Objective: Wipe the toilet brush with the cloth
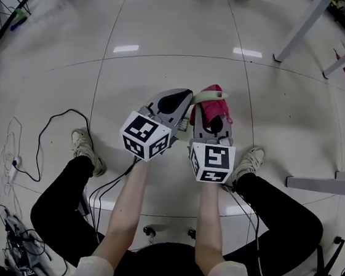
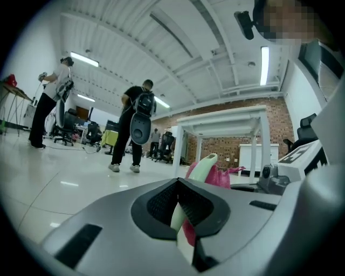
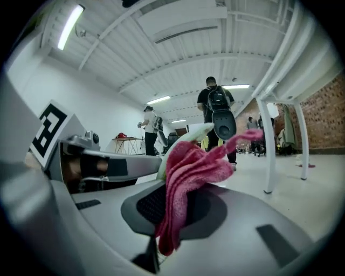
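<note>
The left gripper's [image 2: 180, 209] jaws are closed on the pale green handle of the toilet brush [image 2: 204, 165]. The right gripper's [image 3: 168, 211] jaws are clamped on a pink cloth [image 3: 190, 168], which bunches against the handle just beyond the jaws. The two grippers sit side by side, close together, above a glossy white floor [image 1: 171, 41] between the person's shoes. Other people stand far off.
</note>
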`<state>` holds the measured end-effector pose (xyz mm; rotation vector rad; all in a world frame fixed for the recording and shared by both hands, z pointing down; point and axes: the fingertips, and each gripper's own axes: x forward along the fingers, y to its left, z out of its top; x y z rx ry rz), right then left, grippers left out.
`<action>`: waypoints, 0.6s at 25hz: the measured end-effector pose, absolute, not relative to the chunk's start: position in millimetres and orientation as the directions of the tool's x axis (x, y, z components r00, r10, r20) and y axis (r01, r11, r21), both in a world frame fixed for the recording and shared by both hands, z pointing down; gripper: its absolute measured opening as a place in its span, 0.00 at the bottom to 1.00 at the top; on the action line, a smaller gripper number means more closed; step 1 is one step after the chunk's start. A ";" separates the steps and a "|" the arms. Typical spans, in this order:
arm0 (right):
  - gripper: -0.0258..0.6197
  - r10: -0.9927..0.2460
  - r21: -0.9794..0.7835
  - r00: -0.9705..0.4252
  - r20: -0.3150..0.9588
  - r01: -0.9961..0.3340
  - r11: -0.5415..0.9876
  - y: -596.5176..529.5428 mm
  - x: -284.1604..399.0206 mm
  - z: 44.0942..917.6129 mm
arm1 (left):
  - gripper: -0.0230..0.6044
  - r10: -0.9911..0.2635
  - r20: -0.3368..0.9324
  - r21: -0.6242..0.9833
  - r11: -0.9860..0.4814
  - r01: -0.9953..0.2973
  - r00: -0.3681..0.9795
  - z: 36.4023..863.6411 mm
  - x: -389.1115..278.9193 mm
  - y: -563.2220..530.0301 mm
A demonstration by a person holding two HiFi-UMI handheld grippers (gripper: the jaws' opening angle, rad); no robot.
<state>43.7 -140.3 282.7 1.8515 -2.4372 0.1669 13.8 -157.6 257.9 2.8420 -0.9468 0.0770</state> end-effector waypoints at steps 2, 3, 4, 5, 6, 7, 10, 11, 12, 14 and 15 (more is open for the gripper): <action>0.09 -0.944 -0.002 -0.285 0.165 -0.958 0.288 -142.0 33.9 295.7 | 0.04 -0.592 0.099 0.113 -0.792 -0.600 0.800 258.6 11.9 -157.6; 0.09 -0.938 0.009 -0.295 0.183 -0.953 0.301 -143.0 28.4 303.2 | 0.04 -0.591 0.100 0.110 -0.793 -0.599 0.801 258.7 11.2 -158.4; 0.09 -0.931 0.015 -0.306 0.200 -0.949 0.315 -144.0 22.9 311.0 | 0.04 -0.589 0.101 0.107 -0.795 -0.597 0.802 258.5 10.8 -159.6; 0.09 -0.924 0.020 -0.316 0.217 -0.944 0.328 -145.1 18.0 319.5 | 0.04 -0.586 0.099 0.107 -0.797 -0.594 0.804 258.3 10.9 -160.9; 0.09 -0.916 0.026 -0.326 0.234 -0.940 0.341 -145.9 14.0 329.0 | 0.04 -0.583 0.096 0.108 -0.800 -0.591 0.807 258.4 11.3 -162.1; 0.09 -0.908 0.032 -0.334 0.252 -0.935 0.353 -146.3 10.7 339.6 | 0.04 -0.580 0.094 0.109 -0.802 -0.588 0.809 259.1 12.0 -162.7; 0.09 -0.880 0.051 -0.355 0.315 -0.920 0.390 -147.7 2.7 374.8 | 0.04 -0.574 0.095 0.104 -0.807 -0.582 0.813 263.2 13.1 -162.7; 0.09 -0.869 0.067 -0.360 0.338 -0.912 0.404 -149.0 0.1 386.2 | 0.04 -0.572 0.095 0.102 -0.809 -0.579 0.815 264.4 12.9 -162.7; 0.09 -0.858 0.087 -0.363 0.362 -0.904 0.419 -150.2 -2.3 397.2 | 0.04 -0.570 0.093 0.098 -0.811 -0.577 0.817 265.8 12.4 -162.7; 0.09 -0.836 0.126 -0.366 0.409 -0.885 0.448 -151.5 -6.1 417.4 | 0.04 -0.567 0.093 0.087 -0.815 -0.574 0.819 268.8 11.9 -162.7; 0.09 -0.827 0.139 -0.365 0.428 -0.877 0.460 -151.8 -7.0 425.6 | 0.04 -0.565 0.092 0.082 -0.816 -0.572 0.820 269.6 12.1 -162.9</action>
